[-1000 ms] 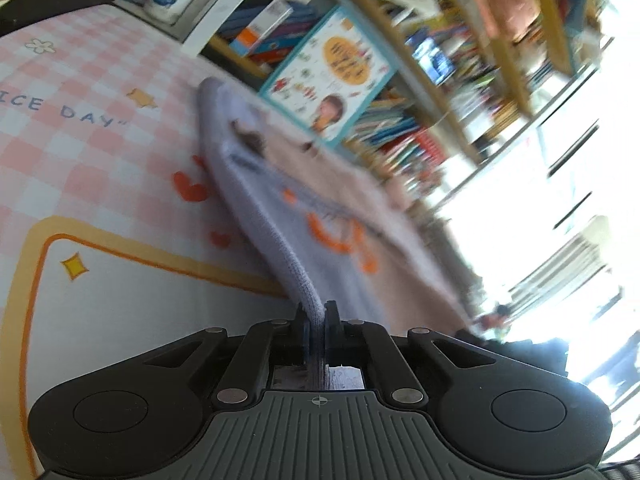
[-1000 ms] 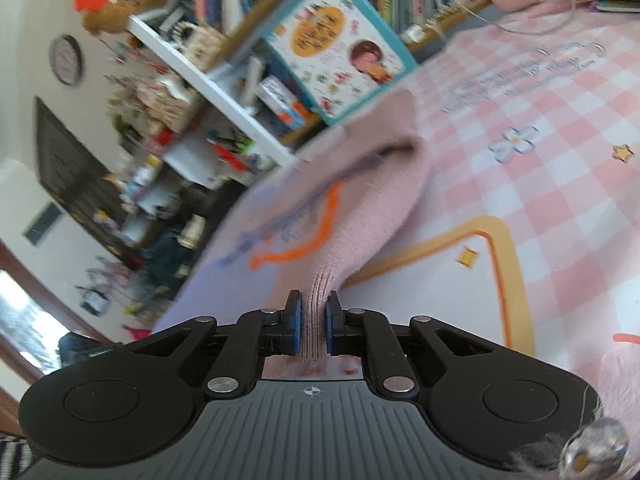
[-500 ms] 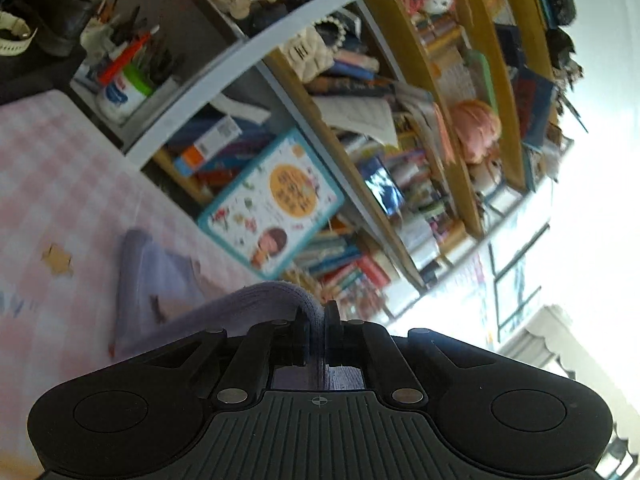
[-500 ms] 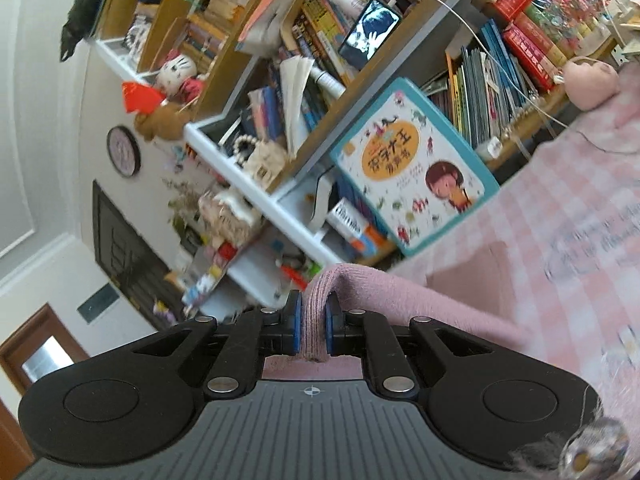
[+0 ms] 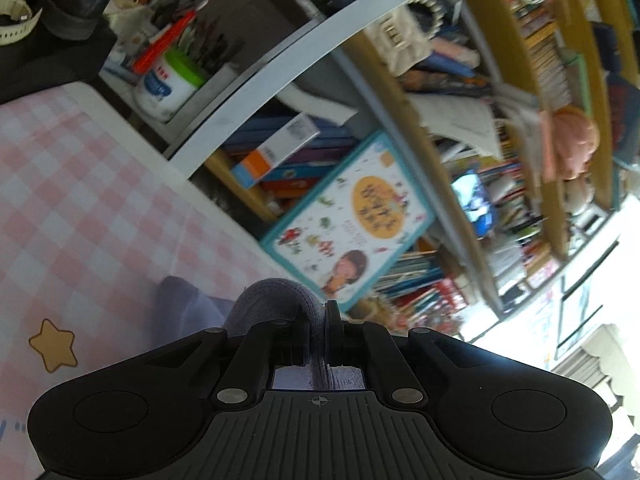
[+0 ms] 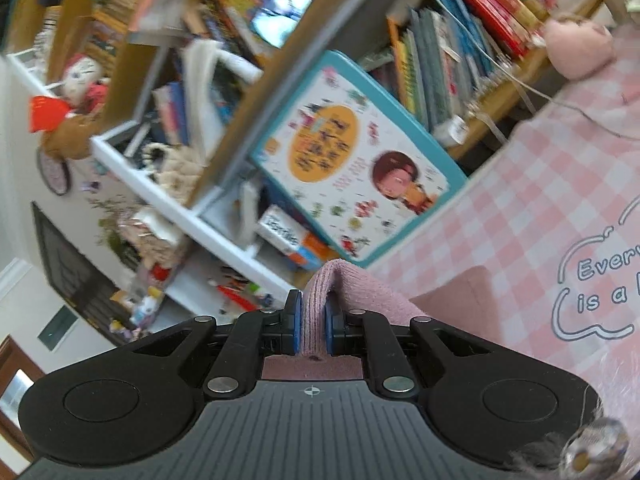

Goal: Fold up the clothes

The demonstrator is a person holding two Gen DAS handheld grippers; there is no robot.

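change: both edges carried from the near side toward the far bookshelf | left hand-held gripper: clamped on lilac knitted garment | right hand-held gripper: clamped on its pink side | garment: draped over pink checked bench | meaning: fold-over under way

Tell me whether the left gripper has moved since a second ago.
Yes. The left gripper, shut on the purple knit garment, has advanced toward the teal-framed picture book, which looms larger now.
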